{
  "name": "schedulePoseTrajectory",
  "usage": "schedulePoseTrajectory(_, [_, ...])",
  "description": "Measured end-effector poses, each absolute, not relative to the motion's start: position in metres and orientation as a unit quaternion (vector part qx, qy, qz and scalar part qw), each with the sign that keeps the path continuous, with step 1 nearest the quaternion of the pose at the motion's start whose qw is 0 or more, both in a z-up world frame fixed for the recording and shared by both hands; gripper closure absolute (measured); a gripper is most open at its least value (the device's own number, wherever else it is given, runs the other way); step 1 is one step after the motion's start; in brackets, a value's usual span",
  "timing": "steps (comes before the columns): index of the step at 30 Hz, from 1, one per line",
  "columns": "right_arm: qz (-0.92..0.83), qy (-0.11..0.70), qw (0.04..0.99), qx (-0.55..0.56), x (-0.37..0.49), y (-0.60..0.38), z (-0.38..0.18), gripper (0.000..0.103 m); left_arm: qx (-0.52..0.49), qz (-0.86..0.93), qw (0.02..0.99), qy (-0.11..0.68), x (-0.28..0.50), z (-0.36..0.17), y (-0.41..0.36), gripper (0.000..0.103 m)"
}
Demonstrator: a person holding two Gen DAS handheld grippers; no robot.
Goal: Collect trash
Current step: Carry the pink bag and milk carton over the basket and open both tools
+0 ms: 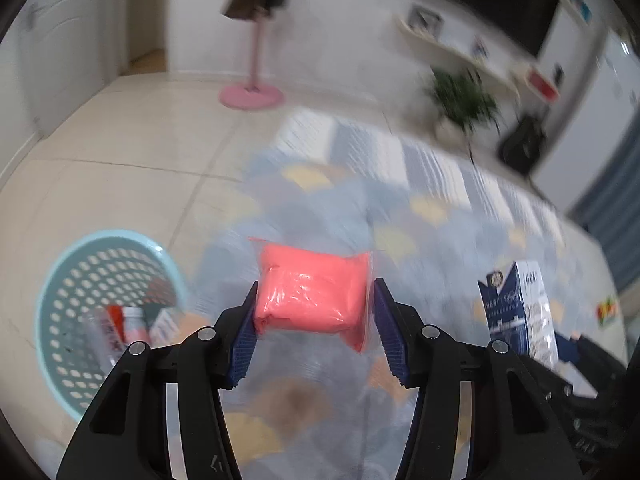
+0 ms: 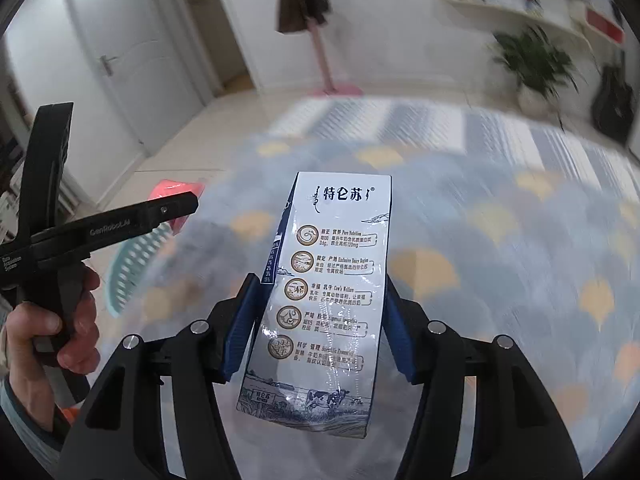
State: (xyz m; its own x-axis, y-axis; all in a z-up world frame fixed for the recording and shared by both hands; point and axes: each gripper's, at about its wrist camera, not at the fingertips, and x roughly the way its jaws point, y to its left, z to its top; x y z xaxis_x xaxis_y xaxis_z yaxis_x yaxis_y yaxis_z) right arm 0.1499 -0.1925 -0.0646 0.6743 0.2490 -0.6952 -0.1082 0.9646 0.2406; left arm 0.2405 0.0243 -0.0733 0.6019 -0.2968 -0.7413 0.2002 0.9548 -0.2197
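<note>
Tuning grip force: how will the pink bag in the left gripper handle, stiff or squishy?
Probably squishy: the pink bag bulges like a soft pillow between the left gripper's pads. Its clear glossy film looks slippery, and the loose edge would likely flop. Seems light.

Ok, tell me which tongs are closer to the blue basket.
Left. The left tongs, gripping the pink packet, hang just beside the blue basket; the right tongs, clamping the milk carton, sit beyond them, farther off.

Looking down along each gripper's fingers, close over the patterned mat (image 1: 420, 184) (shared, with pink stand (image 2: 328, 64)).
</note>
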Motion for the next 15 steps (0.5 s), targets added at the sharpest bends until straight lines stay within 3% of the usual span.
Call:
schedulePoseTrajectory(9, [0.181, 0.344, 0.919, 0.066, 0.19, -0.081, -0.007, 0.048, -0.134, -0.049, 0.917, 0.371, 0.24, -0.034, 0.16, 0.051])
schedulePoseTrajectory(15, [0.231, 0.354, 0.903, 0.074, 0.221, -0.008, -0.007, 0.048, -0.161, 0.01, 0.913, 0.375, 0.231, -0.03, 0.224, 0.051])
